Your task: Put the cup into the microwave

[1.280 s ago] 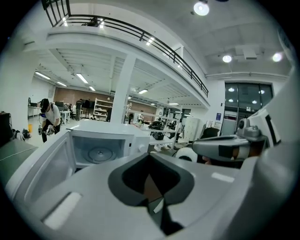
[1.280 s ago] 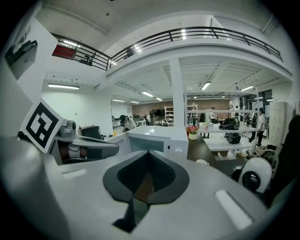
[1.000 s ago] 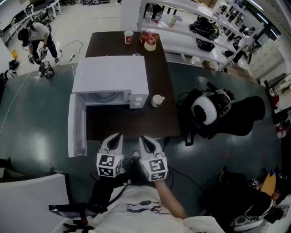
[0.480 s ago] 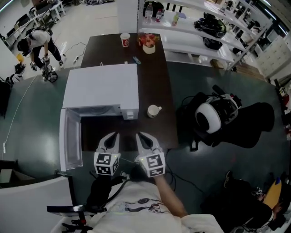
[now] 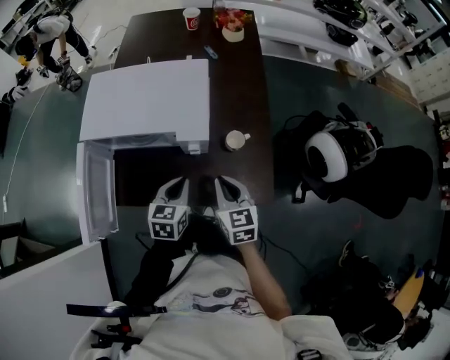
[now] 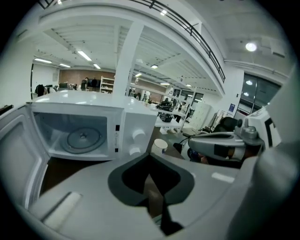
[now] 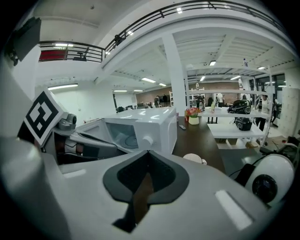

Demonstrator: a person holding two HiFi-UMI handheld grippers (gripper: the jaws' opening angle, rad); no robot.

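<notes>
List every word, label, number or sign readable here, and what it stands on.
No text is readable.
Left marker cube and right marker cube: square codes, no letters.
Red paper cup: print too small.
Microwave panel: markings too small.
Red balcony sign: blurred.

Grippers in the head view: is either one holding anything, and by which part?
Nothing is held. The left gripper and right gripper are both shut and empty; the white handled ceramic cup stands untouched on the dark table.

The left gripper (image 6: pixel 150 161) has its jaws together, empty; ahead stands the microwave (image 6: pixel 101 126), its door (image 6: pixel 21 154) open; the cup (image 6: pixel 160 146) is just right of it.
</notes>
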